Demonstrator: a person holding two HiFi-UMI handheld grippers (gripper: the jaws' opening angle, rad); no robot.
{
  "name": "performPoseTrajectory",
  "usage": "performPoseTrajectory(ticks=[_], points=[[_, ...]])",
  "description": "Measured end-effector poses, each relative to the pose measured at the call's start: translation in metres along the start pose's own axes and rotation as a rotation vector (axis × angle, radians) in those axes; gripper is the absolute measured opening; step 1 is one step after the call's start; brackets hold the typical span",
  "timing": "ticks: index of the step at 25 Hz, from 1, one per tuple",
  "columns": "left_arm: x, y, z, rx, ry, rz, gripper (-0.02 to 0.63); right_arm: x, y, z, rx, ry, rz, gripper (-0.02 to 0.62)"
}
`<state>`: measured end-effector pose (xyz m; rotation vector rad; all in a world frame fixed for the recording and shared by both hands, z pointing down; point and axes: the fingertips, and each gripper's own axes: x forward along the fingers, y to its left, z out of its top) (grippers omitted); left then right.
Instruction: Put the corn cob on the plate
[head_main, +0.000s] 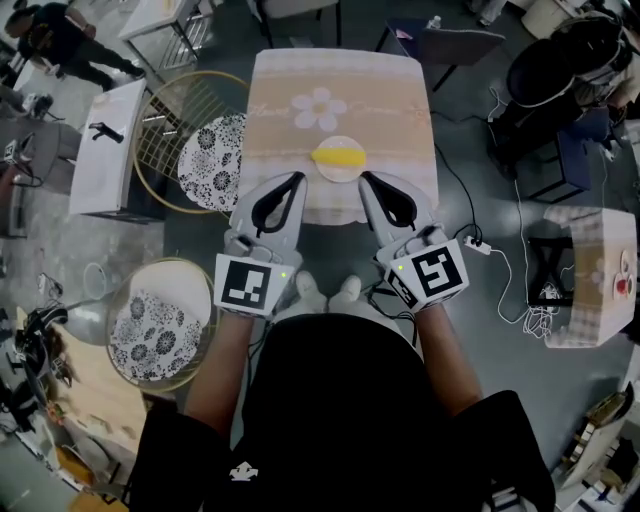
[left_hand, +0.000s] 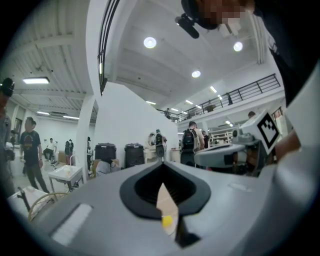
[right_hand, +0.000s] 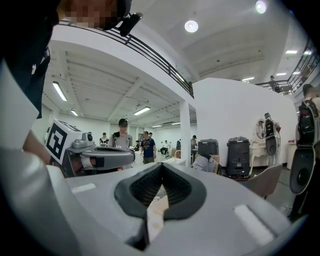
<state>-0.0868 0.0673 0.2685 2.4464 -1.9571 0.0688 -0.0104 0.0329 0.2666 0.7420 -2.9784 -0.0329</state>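
A yellow corn cob (head_main: 338, 155) lies on a round pale plate (head_main: 336, 170) near the front edge of a small table (head_main: 290, 110) with a beige flowered cloth. My left gripper (head_main: 299, 178) and right gripper (head_main: 364, 178) are held side by side just in front of that edge, both pointing level at the plate. Both are shut, with nothing between the jaws. In the left gripper view the shut left gripper (left_hand: 162, 164) leaves a slit below its tips, where a bit of the yellow corn cob (left_hand: 167, 220) shows. In the right gripper view the right gripper (right_hand: 161, 166) is likewise shut.
Two round wire chairs with patterned cushions (head_main: 212, 160) (head_main: 150, 330) stand left of the table, beside a white side table (head_main: 105, 150). A power strip and cables (head_main: 478, 245) lie on the floor at right, near another small table (head_main: 600, 270). People stand in the background.
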Motion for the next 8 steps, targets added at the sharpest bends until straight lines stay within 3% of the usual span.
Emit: performPoseTrajectory(ticks=[4,8], points=[[0.003,-0.004,0.000,0.001,-0.002,0.003,0.008,-0.005,-0.004,-0.001,-0.001,-0.001,-0.004,0.002],[0.002,-0.006,-0.001,0.055,-0.028,-0.007,0.008,-0.012,-0.005,-0.003,-0.001,-0.002,-0.009,0.002]])
